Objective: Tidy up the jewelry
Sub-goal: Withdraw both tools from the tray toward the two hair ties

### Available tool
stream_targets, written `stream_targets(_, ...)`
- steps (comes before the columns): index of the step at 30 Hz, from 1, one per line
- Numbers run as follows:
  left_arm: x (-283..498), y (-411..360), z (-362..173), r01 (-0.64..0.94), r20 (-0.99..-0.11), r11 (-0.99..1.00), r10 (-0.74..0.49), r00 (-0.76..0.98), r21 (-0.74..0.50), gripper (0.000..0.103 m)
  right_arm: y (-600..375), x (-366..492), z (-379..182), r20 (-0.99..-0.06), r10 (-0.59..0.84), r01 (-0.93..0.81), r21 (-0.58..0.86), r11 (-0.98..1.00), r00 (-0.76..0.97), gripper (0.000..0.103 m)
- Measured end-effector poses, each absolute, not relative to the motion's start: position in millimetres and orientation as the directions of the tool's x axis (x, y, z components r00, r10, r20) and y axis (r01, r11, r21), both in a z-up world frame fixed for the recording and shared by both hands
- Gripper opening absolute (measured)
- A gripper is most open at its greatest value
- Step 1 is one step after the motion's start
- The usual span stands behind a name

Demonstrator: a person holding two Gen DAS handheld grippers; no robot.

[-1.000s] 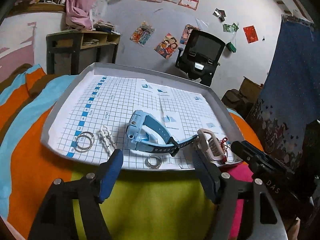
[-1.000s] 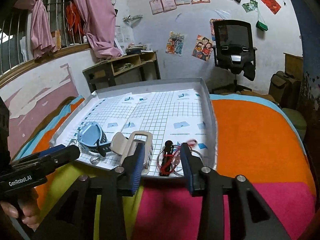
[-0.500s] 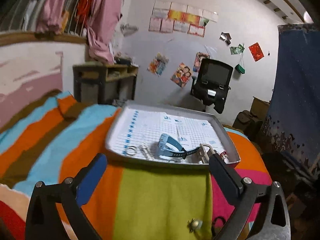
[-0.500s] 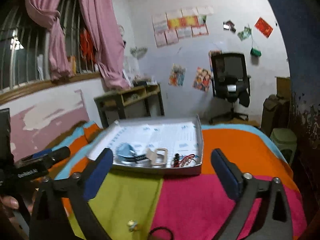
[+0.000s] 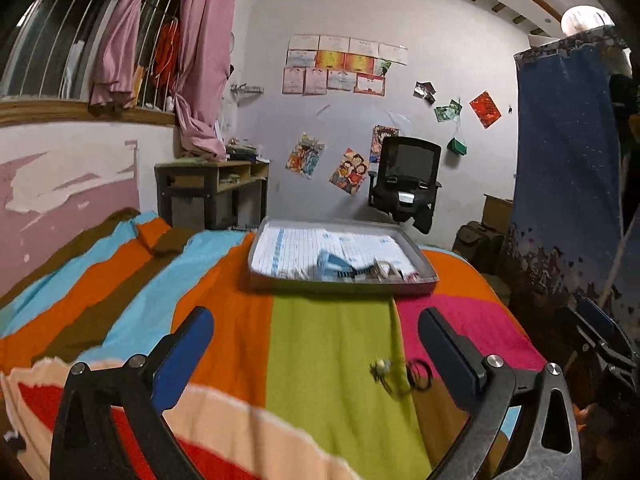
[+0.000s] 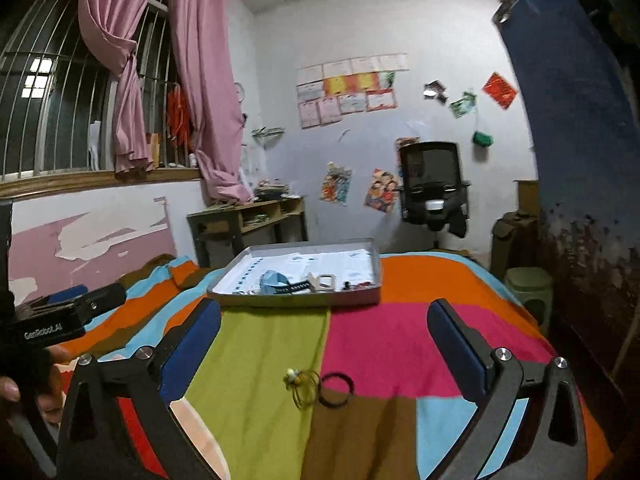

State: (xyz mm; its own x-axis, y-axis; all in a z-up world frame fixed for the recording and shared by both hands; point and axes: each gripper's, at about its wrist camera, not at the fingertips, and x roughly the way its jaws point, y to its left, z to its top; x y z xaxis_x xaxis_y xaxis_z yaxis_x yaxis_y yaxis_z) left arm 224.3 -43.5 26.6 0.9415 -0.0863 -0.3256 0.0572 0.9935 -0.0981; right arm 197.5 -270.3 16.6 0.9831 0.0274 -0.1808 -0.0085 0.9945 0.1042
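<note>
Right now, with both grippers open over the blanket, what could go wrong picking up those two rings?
The gold ring and black ring touch or overlap, so the right gripper may catch both. They lie on a soft blanket that could snag in the fingers. The tray sits far off, so a thin ring might slip on the way.

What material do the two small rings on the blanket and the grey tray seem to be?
Thin gold wire ring: probably metal, from its yellowish look, though blurred. Plain black ring: matte, maybe rubber or plastic; unclear. Shallow grey tray: dull with folded walls, likely cardboard.
</note>
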Motion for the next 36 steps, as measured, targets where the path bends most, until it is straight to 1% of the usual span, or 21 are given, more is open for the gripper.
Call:
stream_targets(3,204,-40,16,0.062,-0.354,0.993,-0.095,0.93,-0.103,0.103,-271,169,13,-0.194,-0.03,0.049,0.094,0.994,0.98,0.102)
stream_targets(5,194,-39,8,0.067,-0.379,0.993,-0.098,0.92,-0.093,0.103,-274,154,13,-0.205,-0.069,0.094,0.114,0.989,0.976,0.102)
stream_targets(9,179,-36,-3,0.064,-0.419,0.992,-0.103,0.902,-0.106,0.103,-282,147,5,-0.3,-0.096,0.148,0.154,0.977,0.949,0.102)
stream_targets(12,174,-33,-8,0.057,-0.444,0.991,-0.105,0.89,-0.121,0.103,-282,144,-5,-0.35,-0.091,0.157,0.163,0.974,0.932,0.102)
stream_targets(20,167,-36,-7,0.08,-0.43,0.991,-0.12,0.895,-0.111,0.103,-274,134,-10,-0.35,-0.104,0.152,0.113,0.982,0.931,0.102)
stream_targets(33,173,-36,-12,0.066,-0.445,0.992,-0.106,0.889,-0.106,0.103,-273,140,-9,-0.368,-0.083,0.141,0.134,0.981,0.926,0.102)
stream_targets(36,177,-39,-15,0.061,-0.472,0.994,-0.096,0.877,-0.089,0.103,-273,146,-10,-0.388,-0.043,0.111,0.154,0.982,0.921,0.102)
